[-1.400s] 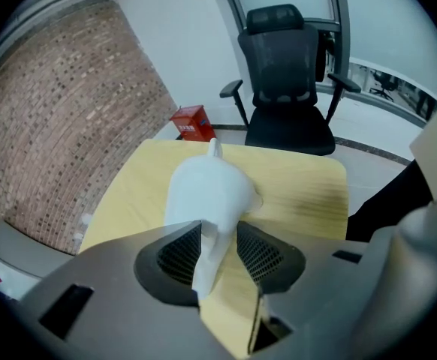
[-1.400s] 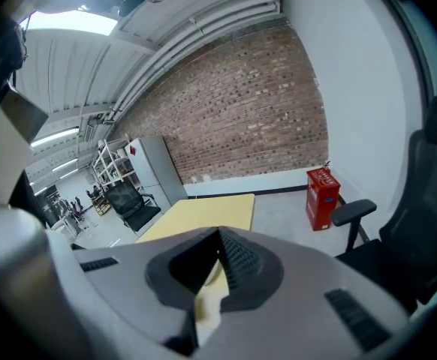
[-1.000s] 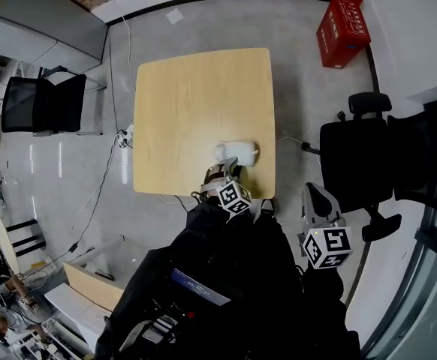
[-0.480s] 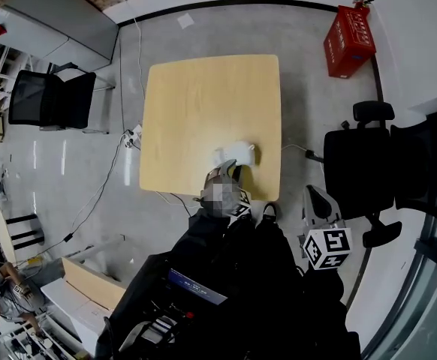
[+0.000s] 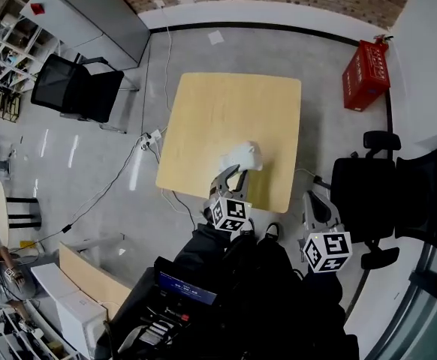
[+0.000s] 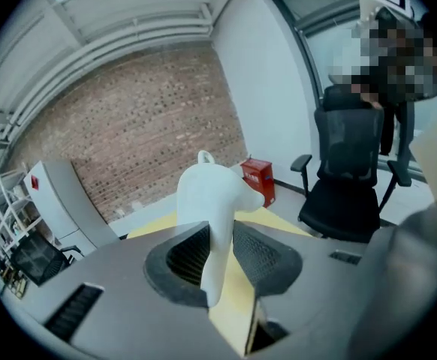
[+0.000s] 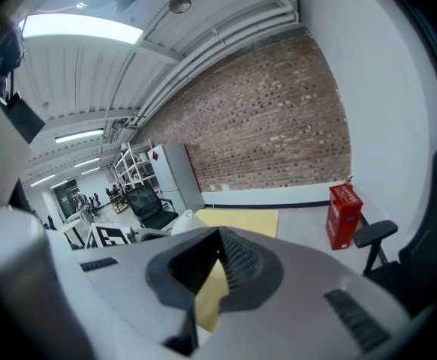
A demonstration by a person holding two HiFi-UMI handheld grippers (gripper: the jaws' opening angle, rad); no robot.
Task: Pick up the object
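**A:** Head view first — where is the white object [image 5: 242,156]?

**B:** On the table [image 5: 226,103], near its 5 o'clock edge, the same spot as a second ago. The left gripper [image 5: 230,180] reaches it from 7 o'clock. Its jaws stood wider a second ago and are now drawn in on the object.

**A:** Does the left gripper view agree?

**B:** Yes. Both pads [image 6: 262,255] press a thin limb of the white object [image 6: 211,193], and its body rises toward 12 o'clock. The grasp is made, so I'd say only the lift remains. I can't tell whether it has cleared the table yet.

**A:** And the right gripper view?

**B:** The right gripper [image 7: 217,255] has its jaws together at the tips, nothing between them. It hangs off the table, with the object at its 10 o'clock — idle.
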